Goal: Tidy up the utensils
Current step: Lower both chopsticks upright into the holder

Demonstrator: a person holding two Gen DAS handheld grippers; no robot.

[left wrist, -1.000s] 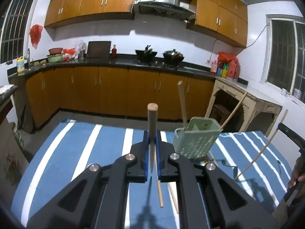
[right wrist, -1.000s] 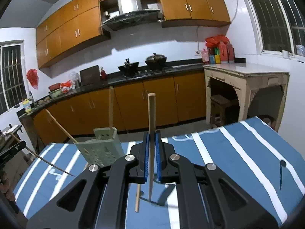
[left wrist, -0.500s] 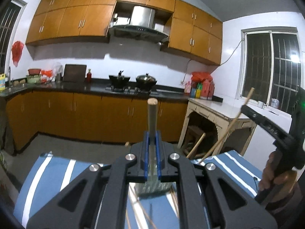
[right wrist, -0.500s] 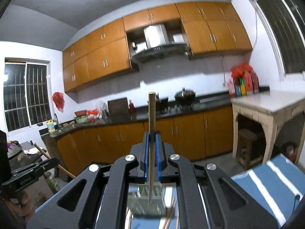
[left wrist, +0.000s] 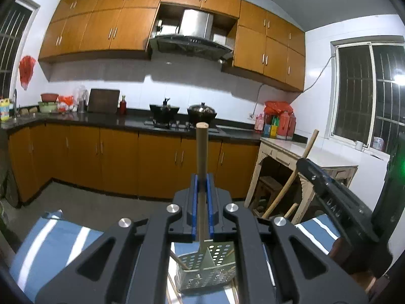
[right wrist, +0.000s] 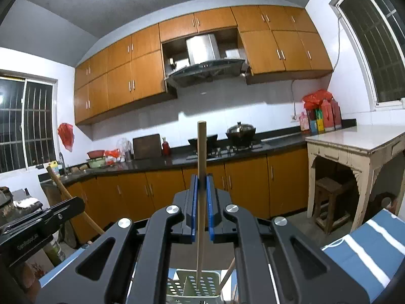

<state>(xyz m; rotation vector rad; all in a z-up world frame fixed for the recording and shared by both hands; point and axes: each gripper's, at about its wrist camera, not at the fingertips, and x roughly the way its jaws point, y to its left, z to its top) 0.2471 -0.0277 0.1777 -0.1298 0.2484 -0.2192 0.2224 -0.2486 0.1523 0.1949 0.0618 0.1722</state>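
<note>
Left gripper roughly level, clamped on 1 upright wooden stick; right gripper level, clamped on thinner chopstick. Below both: blue striped surface, kitchen w/ orange cabinets behind. Green perforated holder sits on surface, 2 compartments, sticks leaning inside.

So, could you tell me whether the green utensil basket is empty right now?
Not empty: the green utensil basket already holds a chopstick leaning inside its left compartment.
</note>
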